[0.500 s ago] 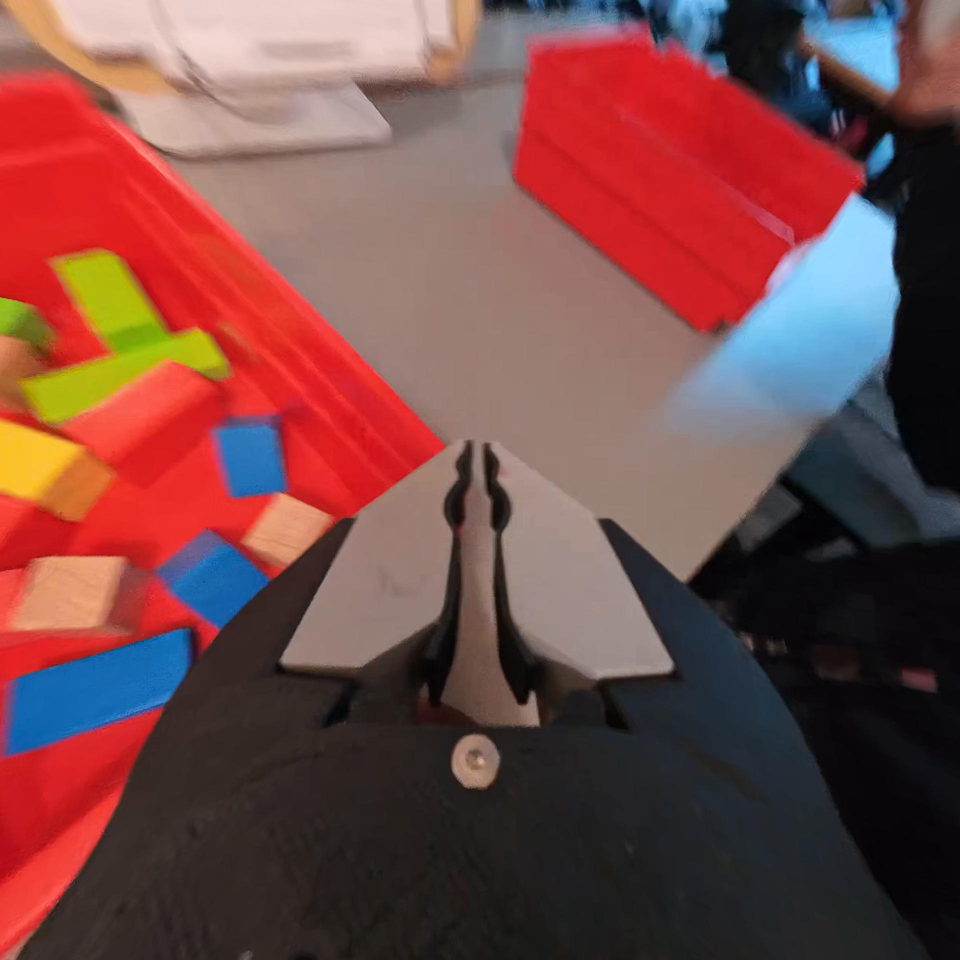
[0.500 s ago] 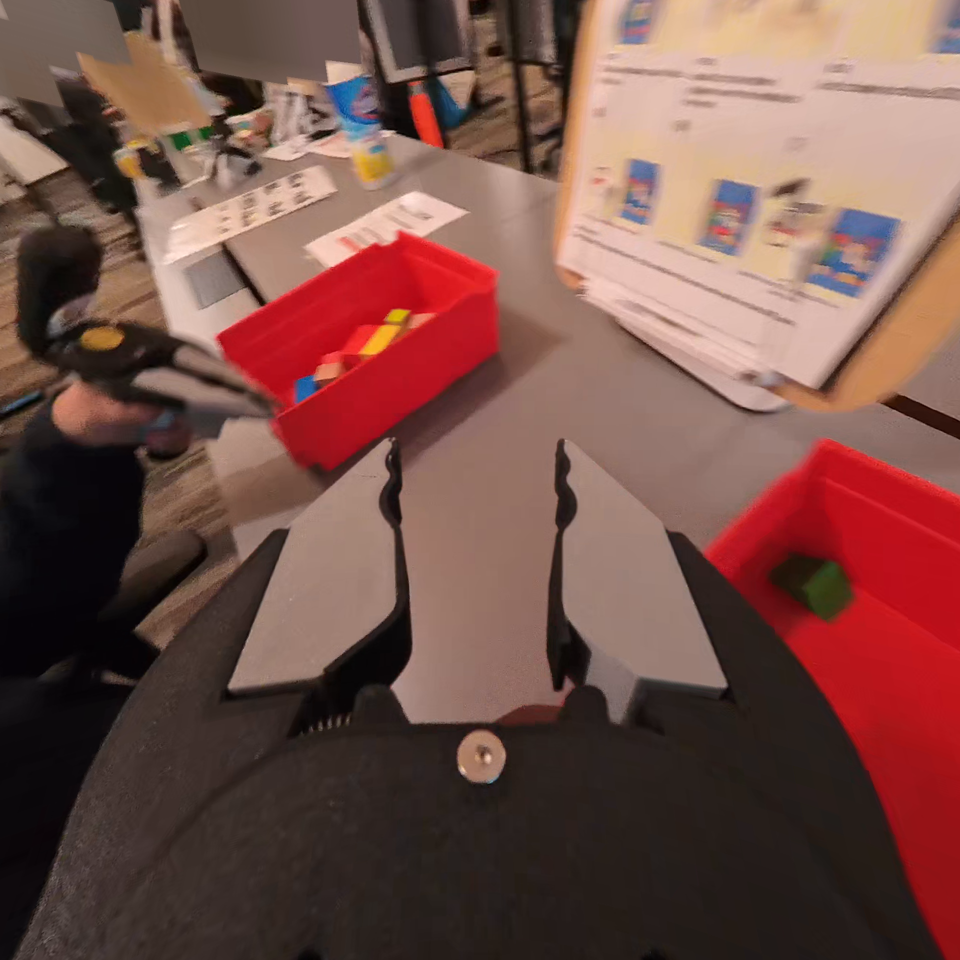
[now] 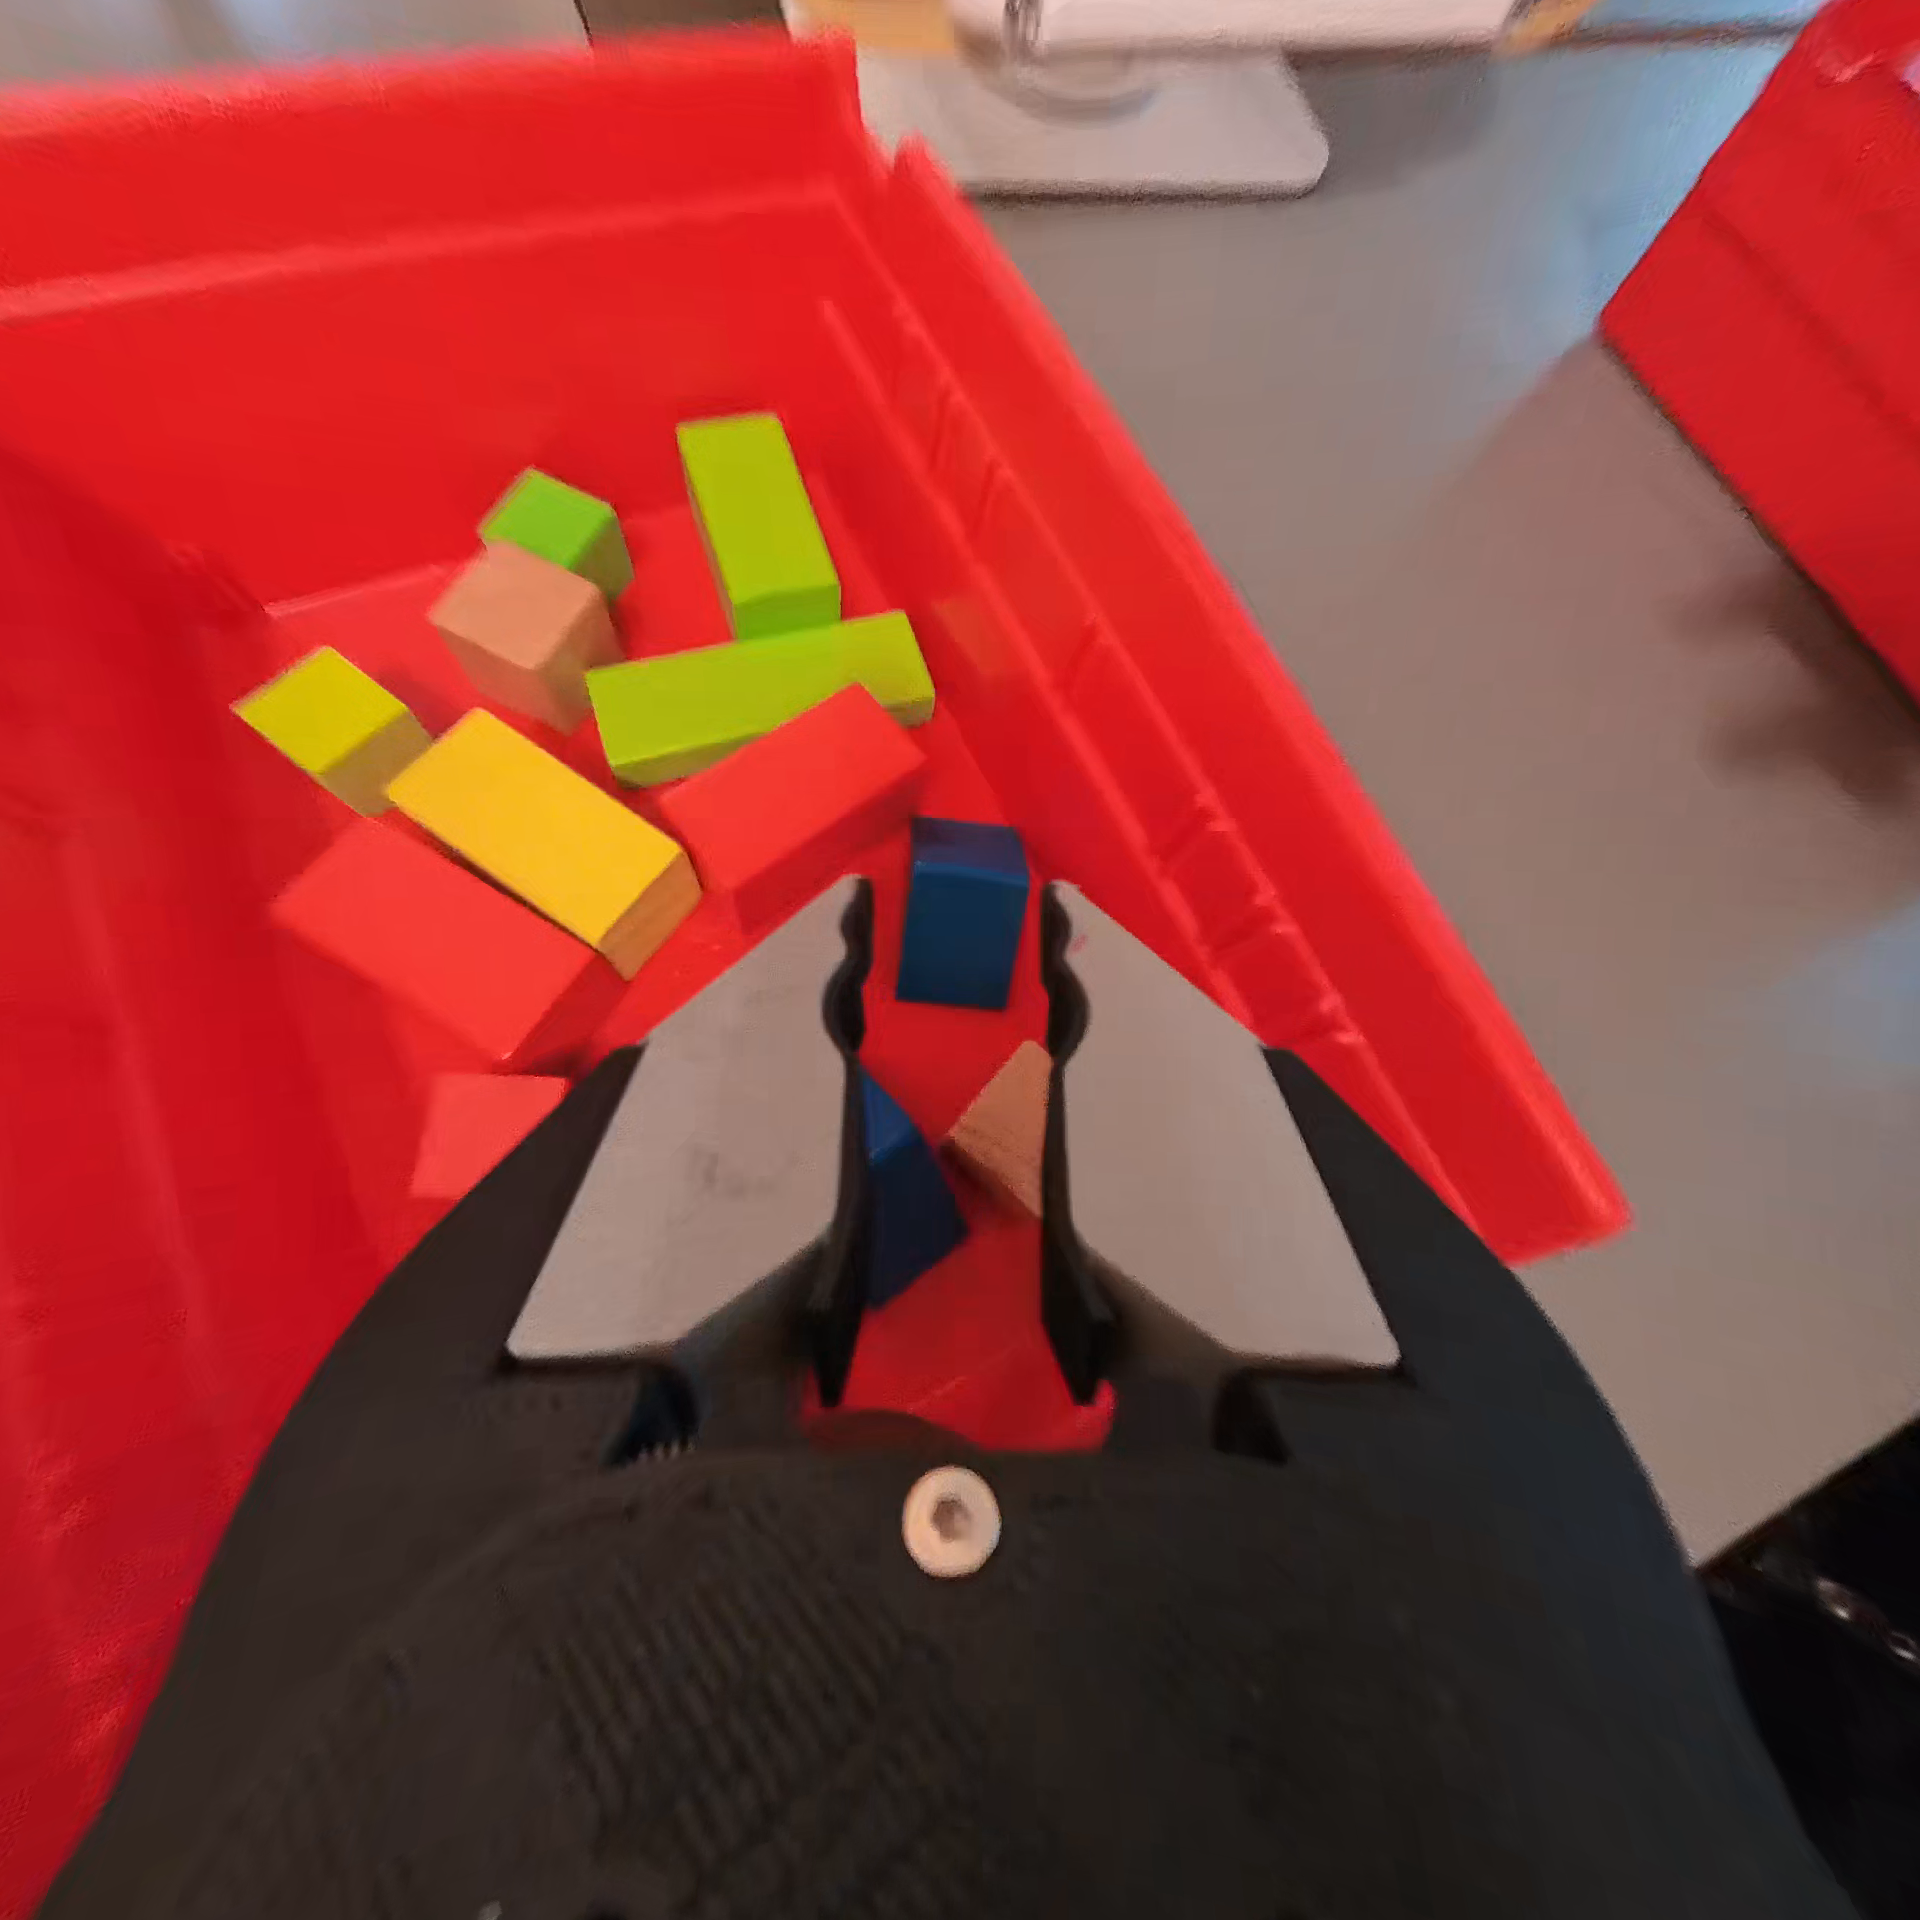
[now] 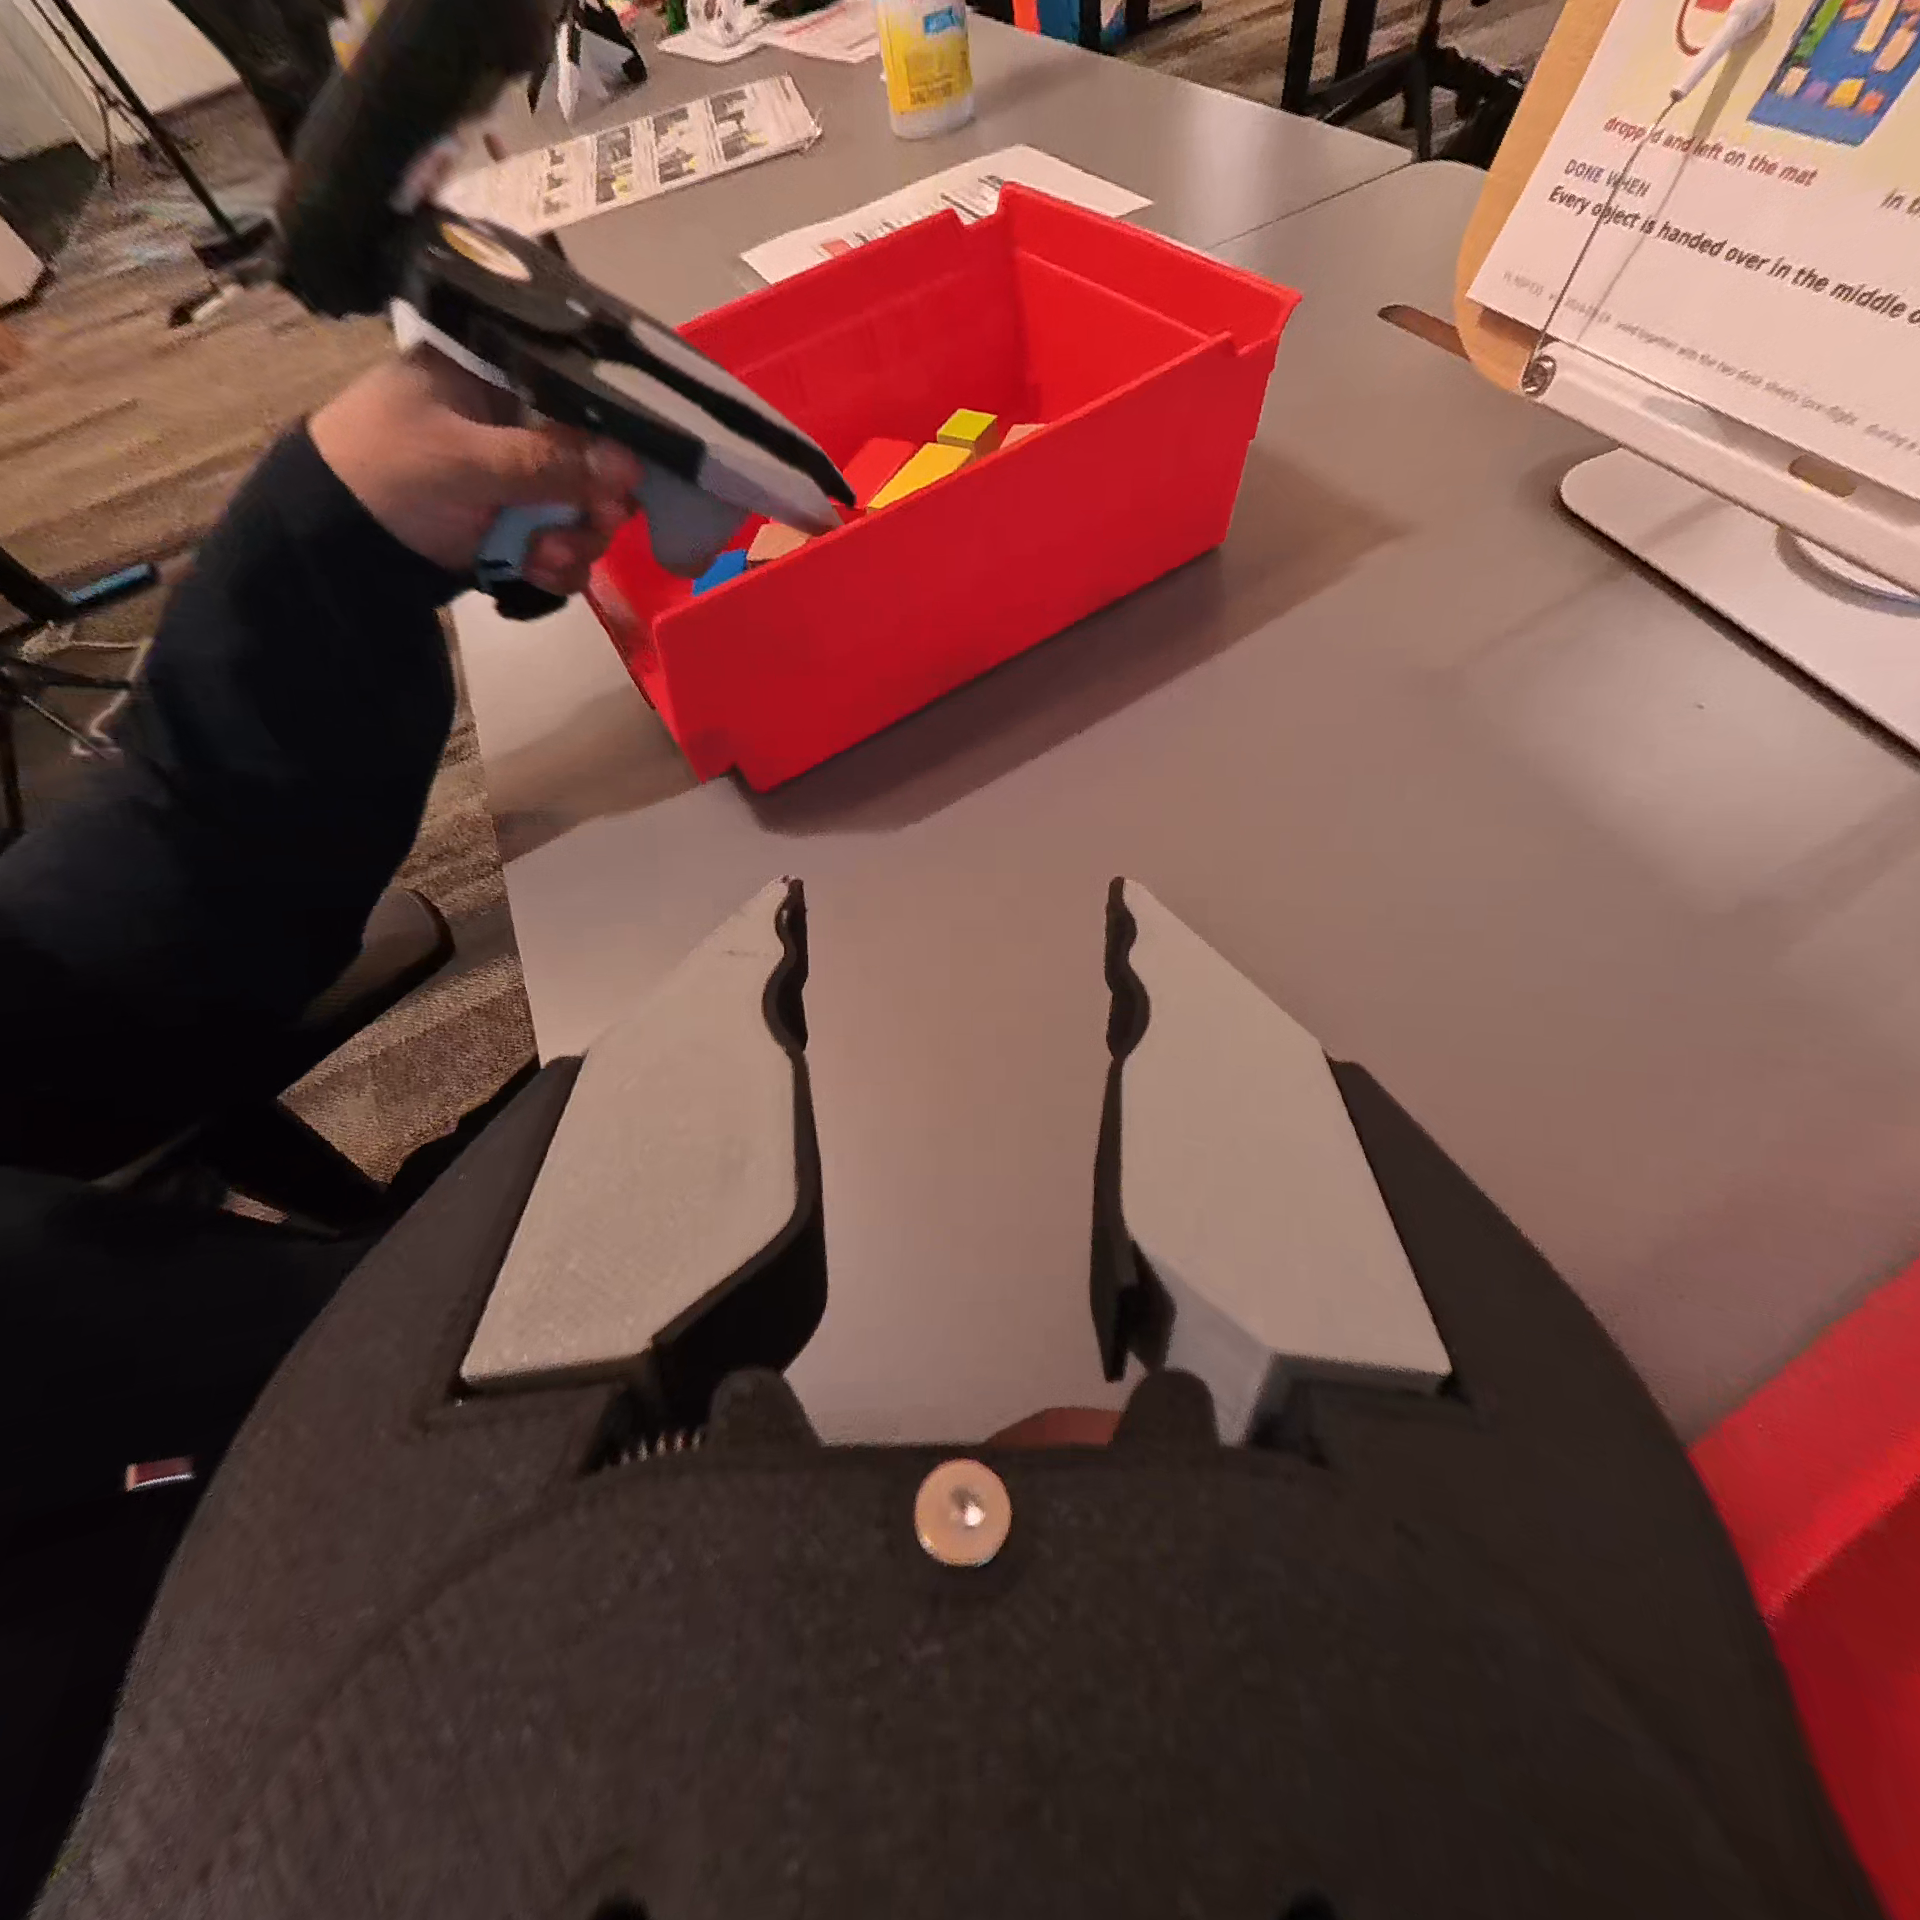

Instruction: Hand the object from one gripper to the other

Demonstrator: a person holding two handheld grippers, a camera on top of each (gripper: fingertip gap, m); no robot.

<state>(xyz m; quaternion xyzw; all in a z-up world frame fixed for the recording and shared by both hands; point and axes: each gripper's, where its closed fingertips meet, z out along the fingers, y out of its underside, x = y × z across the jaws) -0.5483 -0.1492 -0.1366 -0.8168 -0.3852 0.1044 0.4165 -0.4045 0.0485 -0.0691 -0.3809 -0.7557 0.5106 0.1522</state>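
Left gripper: your left gripper [image 3: 954, 935] is lowered into the red bin [image 3: 1143, 727], its fingers apart, with a blue block [image 3: 961, 920] standing between the tips.
Grip on the block: red bin floor shows between the left pad and the block, so the pads are not pressing on it; whether the right pad touches it, you cannot tell.
Blue block: it rests on the bin floor near the bin's right wall, just below a red block [image 3: 790, 800].
Other blocks: 3 green, 2 yellow, several red and 2 plain wooden ones lie in the same bin; a 2nd blue block [image 3: 899, 1195] and a wooden block [image 3: 1003, 1132] sit farther back between your fingers.
Right gripper: your right gripper [image 4: 954, 914] hovers over the grey table [image 4: 1351, 831], fingers wide apart with only table between them.
Second bin: another red bin [image 4: 1829, 1507] shows at the right edge of the right wrist view.
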